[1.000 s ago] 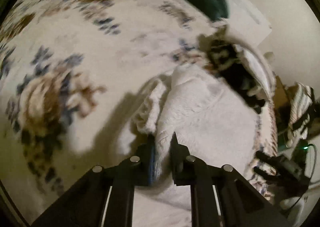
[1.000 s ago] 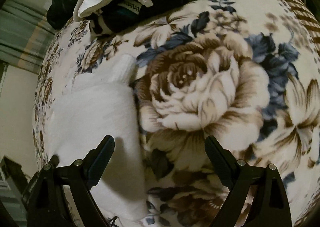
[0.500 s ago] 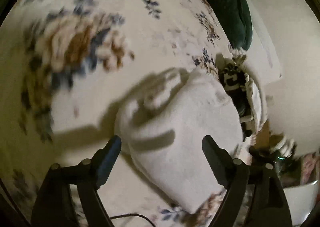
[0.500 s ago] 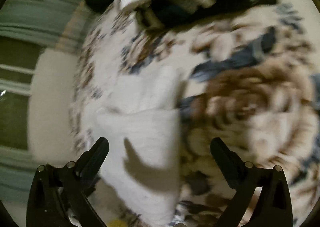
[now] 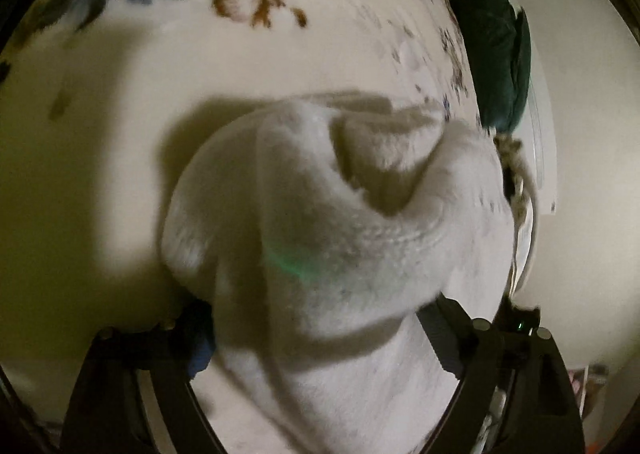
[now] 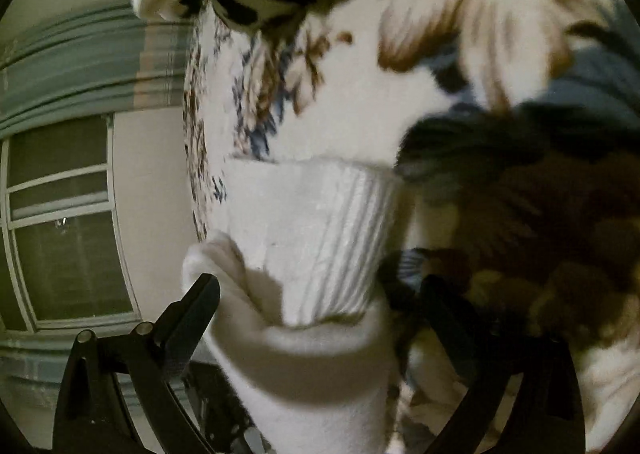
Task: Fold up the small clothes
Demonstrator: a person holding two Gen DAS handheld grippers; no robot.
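The white sock (image 5: 320, 254) lies lengthwise between the wide-spread jaws of each hand-held gripper, left (image 5: 316, 330) and right (image 6: 320, 306); neither pinches it.

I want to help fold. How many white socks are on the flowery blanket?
1 that I can tell: a white sock lying folded on the floral blanket, between both open grippers' fingers; its ribbed cuff shows in the right view. A second could be hidden inside the fold.
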